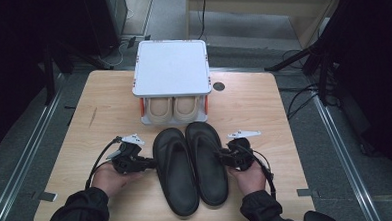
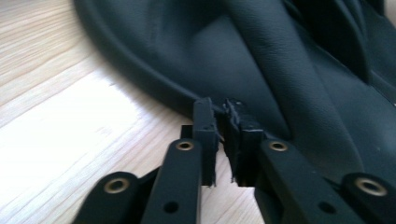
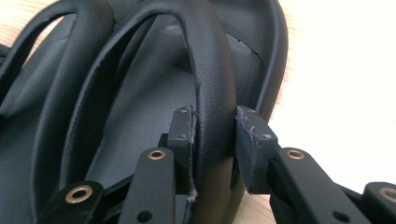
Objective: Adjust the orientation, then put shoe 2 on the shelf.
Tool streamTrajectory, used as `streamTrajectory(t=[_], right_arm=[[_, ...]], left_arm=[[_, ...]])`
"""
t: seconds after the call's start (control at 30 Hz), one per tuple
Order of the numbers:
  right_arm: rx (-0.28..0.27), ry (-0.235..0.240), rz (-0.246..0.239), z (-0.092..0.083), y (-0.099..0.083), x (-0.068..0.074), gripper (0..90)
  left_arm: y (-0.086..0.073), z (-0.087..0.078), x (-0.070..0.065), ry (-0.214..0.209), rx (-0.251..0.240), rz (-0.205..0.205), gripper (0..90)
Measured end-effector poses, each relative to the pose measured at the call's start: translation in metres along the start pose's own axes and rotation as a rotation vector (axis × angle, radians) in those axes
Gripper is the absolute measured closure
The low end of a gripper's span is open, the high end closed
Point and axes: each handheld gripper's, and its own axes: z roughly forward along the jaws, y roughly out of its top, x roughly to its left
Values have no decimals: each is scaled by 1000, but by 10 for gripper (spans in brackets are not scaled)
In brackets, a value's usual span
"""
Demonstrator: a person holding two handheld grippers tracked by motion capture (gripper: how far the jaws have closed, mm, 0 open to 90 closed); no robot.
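From above, two black rubber flip-flop sandals lie side by side on the pale wooden surface, before a white shoe rack holding beige slippers. The left hand-held gripper stands at the left sandal's rim, narrowly parted, clamping nothing. The right hand-held gripper has the right sandal's strap between its jaws, one pad touching, the other slightly off.

Your sleeves are dark. Each gripper — left gripper, right gripper — is black, topped by a grey three-cornered plate, trailing a black cable. Brass-coloured rivets stud the jaw arms — the pad edges look chipped.
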Motion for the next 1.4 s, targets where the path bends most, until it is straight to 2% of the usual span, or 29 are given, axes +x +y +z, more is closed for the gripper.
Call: streamTrajectory(t=[0.07, 0.13, 0.23, 0.3, 0.53, 0.6, 0.67, 0.8, 0.87, 1.03, 1.1, 1.2, 1.33, 1.4], right_arm=[[-21, -5, -13, -5, 1, 2, 688], [-58, -12, -28, -10, 2, 3, 660], [-105, 6, -16, -18, 5, 5, 614], [-113, 11, -19, -20, 5, 8, 601], [-118, 46, -51, -20, 6, 27, 556], [-119, 52, -59, -19, 6, 33, 539], [-120, 55, -59, -18, 7, 38, 531], [-126, 62, -74, -17, 7, 44, 515], [-121, 75, -70, -15, 7, 48, 486], [-109, 94, -65, -6, 7, 59, 377], [-101, 101, -55, -2, 7, 63, 394], [-108, 86, -72, 2, 5, 69, 392], [-110, 84, -77, 7, 4, 73, 383], [-105, 83, -77, 10, 4, 74, 381]], left_arm=[[0, -5, 2, 8, -26, -5, 803], [0, -10, 5, -4, -53, -26, 783], [2, -14, 6, 1, -53, -22, 746], [5, -16, 6, 1, -58, -16, 721], [17, -24, 8, -3, -73, 7, 648], [21, -26, 11, -11, -84, -1, 624], [25, -28, 13, -8, -79, -5, 605], [33, -35, 14, 20, -98, 21, 599], [37, -38, 15, 31, -108, 27, 591], [50, -43, 24, 19, -141, 15, 543], [52, -45, 26, 10, -169, 13, 534], [51, -49, 27, 42, -174, 22, 523], [43, -51, 28, 51, -183, 13, 506], [40, -51, 28, 59, -181, 23, 493]])
